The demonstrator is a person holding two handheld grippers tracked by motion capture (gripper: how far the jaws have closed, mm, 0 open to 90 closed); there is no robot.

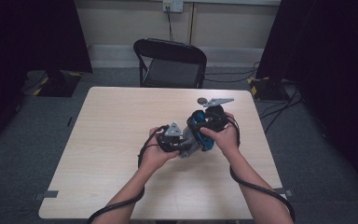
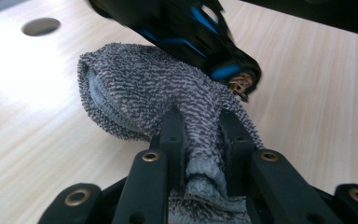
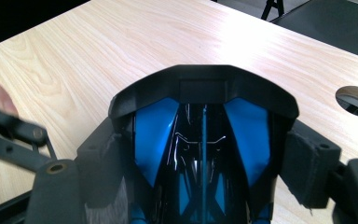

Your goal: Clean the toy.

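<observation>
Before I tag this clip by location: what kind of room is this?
Probably a lab or recording studio rather than a home: black curtains flank a bare wooden table, a folding chair stands behind it, and cables trail over grey carpet.

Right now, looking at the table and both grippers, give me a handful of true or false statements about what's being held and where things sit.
1. The left gripper is clamped on a grey cloth. True.
2. The right gripper holds a red mug. False: it grips a black and blue object.
3. The cloth lies flat on the table. False: it is bunched and pinched between the jaws.
4. A black chair stands beyond the table's far edge. True.
5. The two grippers are at opposite table ends. False: they are close together.
</observation>
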